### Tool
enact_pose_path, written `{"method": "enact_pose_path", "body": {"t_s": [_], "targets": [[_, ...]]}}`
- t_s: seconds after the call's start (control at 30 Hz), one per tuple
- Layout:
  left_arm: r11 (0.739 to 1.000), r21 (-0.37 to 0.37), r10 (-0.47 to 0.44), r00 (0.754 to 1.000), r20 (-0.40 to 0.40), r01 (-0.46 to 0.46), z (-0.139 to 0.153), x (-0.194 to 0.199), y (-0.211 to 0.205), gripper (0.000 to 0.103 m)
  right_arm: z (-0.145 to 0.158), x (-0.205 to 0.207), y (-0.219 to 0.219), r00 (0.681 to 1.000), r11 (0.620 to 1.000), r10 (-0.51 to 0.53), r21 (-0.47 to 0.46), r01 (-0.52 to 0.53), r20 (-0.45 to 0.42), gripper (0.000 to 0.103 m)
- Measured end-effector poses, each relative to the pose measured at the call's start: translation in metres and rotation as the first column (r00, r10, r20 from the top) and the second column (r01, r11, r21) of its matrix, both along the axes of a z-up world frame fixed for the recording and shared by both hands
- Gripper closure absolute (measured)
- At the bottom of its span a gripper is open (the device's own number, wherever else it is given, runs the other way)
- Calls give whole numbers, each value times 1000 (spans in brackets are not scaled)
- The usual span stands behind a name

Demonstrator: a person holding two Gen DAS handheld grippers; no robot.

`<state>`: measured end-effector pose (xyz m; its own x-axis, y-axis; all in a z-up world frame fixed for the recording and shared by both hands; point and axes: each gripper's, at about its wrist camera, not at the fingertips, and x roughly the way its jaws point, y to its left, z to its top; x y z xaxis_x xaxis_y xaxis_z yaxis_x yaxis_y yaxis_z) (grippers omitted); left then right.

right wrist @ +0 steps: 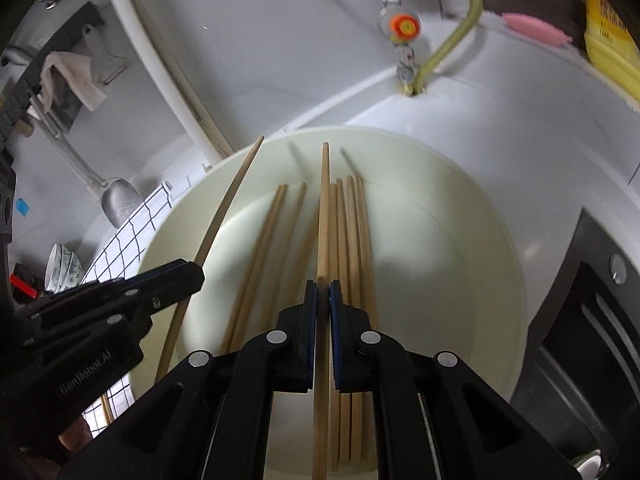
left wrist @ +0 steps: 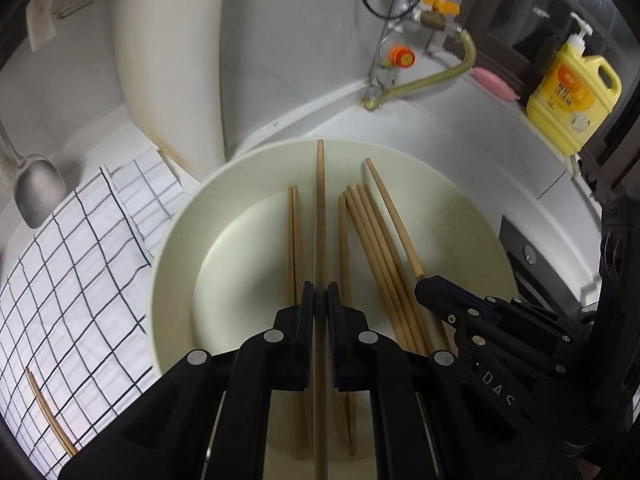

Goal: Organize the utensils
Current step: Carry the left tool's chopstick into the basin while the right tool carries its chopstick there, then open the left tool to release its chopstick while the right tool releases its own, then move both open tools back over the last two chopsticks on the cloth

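The left gripper is clenched on one wooden chopstick and the right gripper on another chopstick, both over the cream bowl in the middle of each frame, where more chopsticks lie. Only the left view shows the whole yellow soap bottle at upper right; only the right view shows stacked small bowls at left. "GenRobot.AI" shows on the left gripper at lower left of the right view, and the checked cloth lies just beside the bowl's rim.

White counter, white wall, gas valve, yellow detergent bottle, checked cloth.
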<state>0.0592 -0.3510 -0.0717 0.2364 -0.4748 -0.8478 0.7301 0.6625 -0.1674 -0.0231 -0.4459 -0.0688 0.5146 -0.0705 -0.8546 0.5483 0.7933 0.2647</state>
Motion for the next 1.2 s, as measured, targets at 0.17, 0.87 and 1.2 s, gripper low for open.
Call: {"method": "enact_pose_path", "body": {"t_s": [0.17, 0.87, 1.2], "targets": [[1000, 25, -5, 1000, -20, 5, -14, 2, -6, 96, -7, 3, -1, 1000, 1000, 0, 3, 1, -31, 97], [996, 82, 28, 999, -39, -25, -30, 10, -6, 91, -18, 8, -2, 997, 1000, 9, -8, -9, -76, 96], [995, 51, 80, 997, 2, -80, -12, 11, 13, 45, -5, 1, 3, 999, 999, 13, -31, -15, -47, 91]]}}
